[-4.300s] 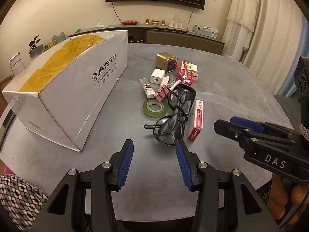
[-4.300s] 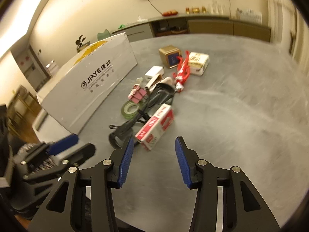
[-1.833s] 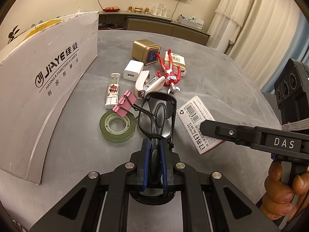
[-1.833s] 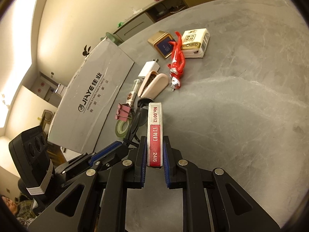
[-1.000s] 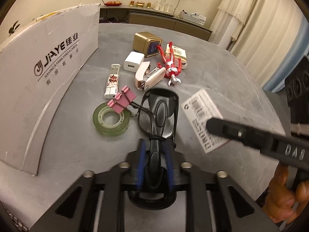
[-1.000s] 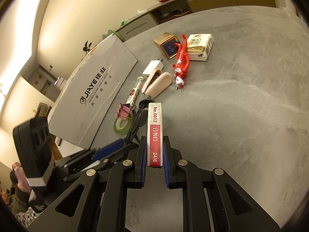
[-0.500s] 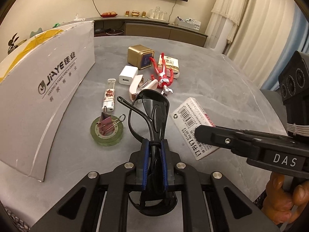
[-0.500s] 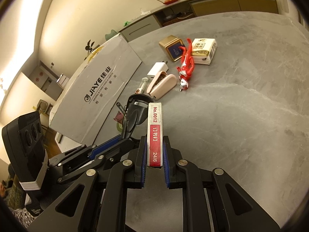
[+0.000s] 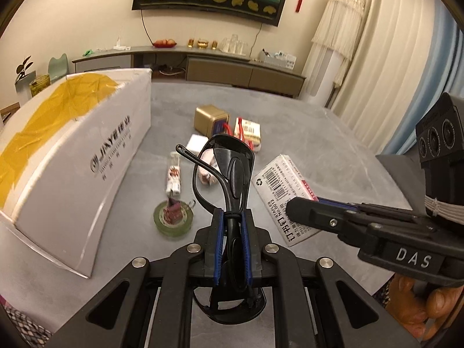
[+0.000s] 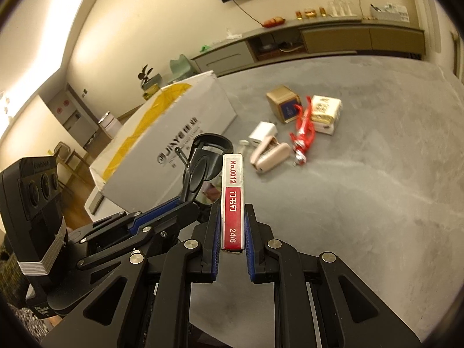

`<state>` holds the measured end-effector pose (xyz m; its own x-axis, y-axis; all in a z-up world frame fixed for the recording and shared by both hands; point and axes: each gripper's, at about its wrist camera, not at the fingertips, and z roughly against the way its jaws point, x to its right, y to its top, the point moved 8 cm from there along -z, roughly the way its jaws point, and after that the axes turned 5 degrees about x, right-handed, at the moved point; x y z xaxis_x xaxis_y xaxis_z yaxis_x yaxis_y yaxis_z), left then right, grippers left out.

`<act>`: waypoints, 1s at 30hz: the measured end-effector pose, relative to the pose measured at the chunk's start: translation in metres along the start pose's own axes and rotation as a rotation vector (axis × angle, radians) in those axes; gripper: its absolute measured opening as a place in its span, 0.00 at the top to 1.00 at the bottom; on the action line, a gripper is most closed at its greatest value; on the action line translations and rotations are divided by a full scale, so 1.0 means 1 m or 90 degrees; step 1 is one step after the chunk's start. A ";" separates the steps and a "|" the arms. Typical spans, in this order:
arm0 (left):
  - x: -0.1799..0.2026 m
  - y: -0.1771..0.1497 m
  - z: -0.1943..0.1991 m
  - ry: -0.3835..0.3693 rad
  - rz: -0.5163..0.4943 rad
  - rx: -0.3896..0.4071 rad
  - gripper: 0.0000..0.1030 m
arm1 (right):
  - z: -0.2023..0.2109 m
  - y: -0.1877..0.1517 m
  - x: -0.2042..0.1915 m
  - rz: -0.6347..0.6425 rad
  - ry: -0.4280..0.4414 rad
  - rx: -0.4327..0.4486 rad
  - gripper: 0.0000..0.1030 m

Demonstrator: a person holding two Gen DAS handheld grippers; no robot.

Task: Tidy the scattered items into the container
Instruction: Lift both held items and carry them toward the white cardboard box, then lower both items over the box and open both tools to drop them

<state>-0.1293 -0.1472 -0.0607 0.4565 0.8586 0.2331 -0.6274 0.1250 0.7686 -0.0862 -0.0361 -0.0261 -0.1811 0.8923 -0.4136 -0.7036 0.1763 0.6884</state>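
In the left wrist view, the left gripper is pinching a pair of black plastic safety glasses between its blue pads, and the glasses are hanging above the grey stone tabletop. The white cardboard box with yellow tape, the container, is standing to the left of the glasses. Between the box and the glasses, a green roll of tape is lying on the tabletop with a pink binder clip on top of it. Beyond the roll, a small white tube is lying. To the right of the glasses, the right gripper is holding a white and red flat staple box.

In the right wrist view, the right gripper is clamping this staple box on its narrow sides, above the tabletop. Beyond the staple box, a beige stapler, a white charger cube, a red toy figure, a golden square tin and a white and gold packet are lying on the tabletop. The cardboard box is standing to the left of them.
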 end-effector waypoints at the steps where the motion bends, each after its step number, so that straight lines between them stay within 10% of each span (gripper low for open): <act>1: -0.002 0.002 0.002 0.000 0.004 0.004 0.88 | -0.001 0.001 -0.004 0.003 0.001 0.000 0.84; 30: -0.105 0.073 0.088 0.019 0.139 0.138 0.88 | -0.030 0.057 -0.138 0.110 0.062 0.010 0.84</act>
<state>-0.1673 -0.2718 0.0229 0.3052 0.8680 0.3917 -0.5583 -0.1701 0.8120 -0.1219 -0.1611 0.0528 -0.3638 0.8657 -0.3437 -0.6456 0.0317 0.7630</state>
